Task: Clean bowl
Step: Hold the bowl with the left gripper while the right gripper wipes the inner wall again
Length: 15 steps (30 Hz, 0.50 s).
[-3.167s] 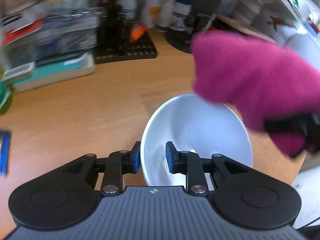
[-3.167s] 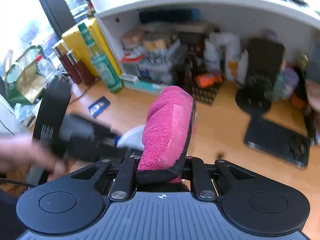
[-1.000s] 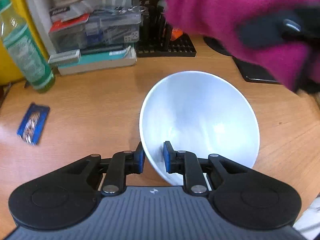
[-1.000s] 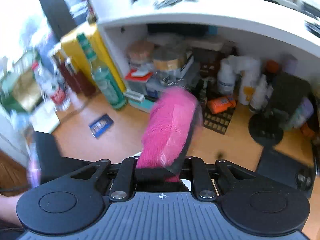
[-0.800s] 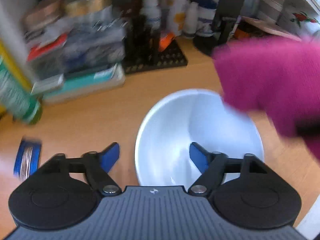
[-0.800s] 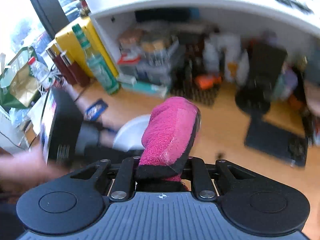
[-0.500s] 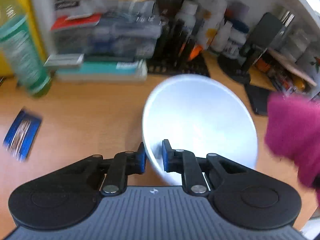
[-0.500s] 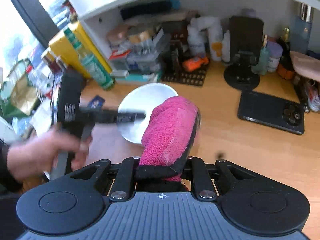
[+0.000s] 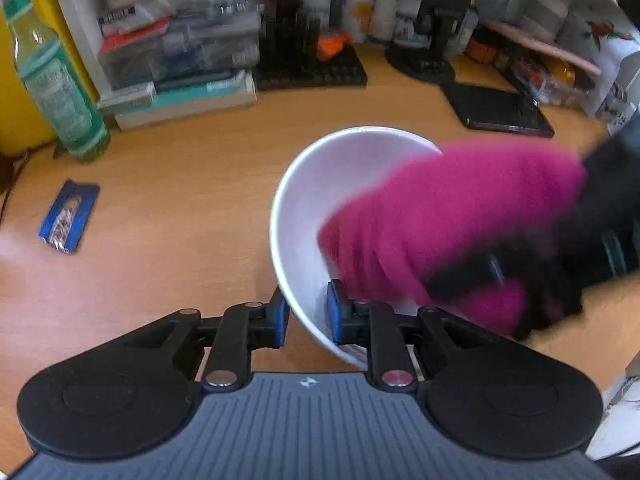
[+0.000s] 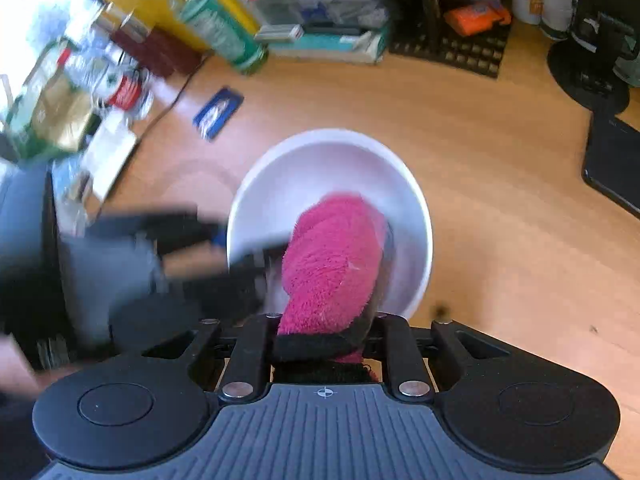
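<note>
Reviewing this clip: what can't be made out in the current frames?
- Bowl floor: covered by the pink cloth in both views, so cleanliness is unknown.
- Right gripper fingertips: buried in cloth.
- Left gripper: clear in its own view, motion-blurred in the right wrist view.
- Shelf labels: too blurred to read.

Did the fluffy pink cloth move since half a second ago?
Yes. The pink cloth was off the bowl's right side; now it reaches left into the white bowl, judged against the rim in the left wrist view.

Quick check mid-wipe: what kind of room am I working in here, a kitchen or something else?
Probably a home desk or hobby corner, not a kitchen: the wooden desktop is backed by stacked plastic organizer boxes, small bottles and a black phone stand. No sink or stove shows.
</note>
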Available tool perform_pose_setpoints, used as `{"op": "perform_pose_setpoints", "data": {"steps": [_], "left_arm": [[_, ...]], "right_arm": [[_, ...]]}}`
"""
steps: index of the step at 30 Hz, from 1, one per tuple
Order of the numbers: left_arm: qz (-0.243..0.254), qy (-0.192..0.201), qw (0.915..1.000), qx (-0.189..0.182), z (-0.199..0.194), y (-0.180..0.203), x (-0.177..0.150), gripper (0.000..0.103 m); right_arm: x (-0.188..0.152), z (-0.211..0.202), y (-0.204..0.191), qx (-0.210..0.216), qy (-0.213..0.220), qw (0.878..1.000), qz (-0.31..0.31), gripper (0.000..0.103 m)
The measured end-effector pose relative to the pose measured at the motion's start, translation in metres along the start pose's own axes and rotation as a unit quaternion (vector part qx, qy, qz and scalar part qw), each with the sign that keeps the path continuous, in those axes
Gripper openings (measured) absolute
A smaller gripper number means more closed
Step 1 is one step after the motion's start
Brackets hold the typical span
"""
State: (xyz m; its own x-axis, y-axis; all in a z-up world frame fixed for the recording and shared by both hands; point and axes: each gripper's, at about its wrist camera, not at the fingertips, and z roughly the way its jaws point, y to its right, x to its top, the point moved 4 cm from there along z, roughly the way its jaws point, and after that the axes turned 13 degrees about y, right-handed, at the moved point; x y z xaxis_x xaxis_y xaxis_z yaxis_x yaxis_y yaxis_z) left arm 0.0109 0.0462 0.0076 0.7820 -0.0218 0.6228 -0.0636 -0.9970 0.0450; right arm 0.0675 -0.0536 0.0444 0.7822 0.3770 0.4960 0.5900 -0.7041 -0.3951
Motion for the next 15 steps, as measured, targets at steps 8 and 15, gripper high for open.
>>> {"op": "perform_pose_setpoints", "data": {"steps": [8, 15], "left_arm": [[-0.017, -0.003, 0.9998, -0.007, 0.003, -0.014, 0.009, 0.025], [0.037, 0.014, 0.9985, -0.039, 0.036, -0.028, 0.045, 0.063]], "right_arm": [[0.037, -0.083, -0.026, -0.052, 0.201, 0.974, -0.087, 0.019], [-0.013, -0.080, 0.004, -0.064, 0.151, 0.986, -0.039, 0.019]]}}
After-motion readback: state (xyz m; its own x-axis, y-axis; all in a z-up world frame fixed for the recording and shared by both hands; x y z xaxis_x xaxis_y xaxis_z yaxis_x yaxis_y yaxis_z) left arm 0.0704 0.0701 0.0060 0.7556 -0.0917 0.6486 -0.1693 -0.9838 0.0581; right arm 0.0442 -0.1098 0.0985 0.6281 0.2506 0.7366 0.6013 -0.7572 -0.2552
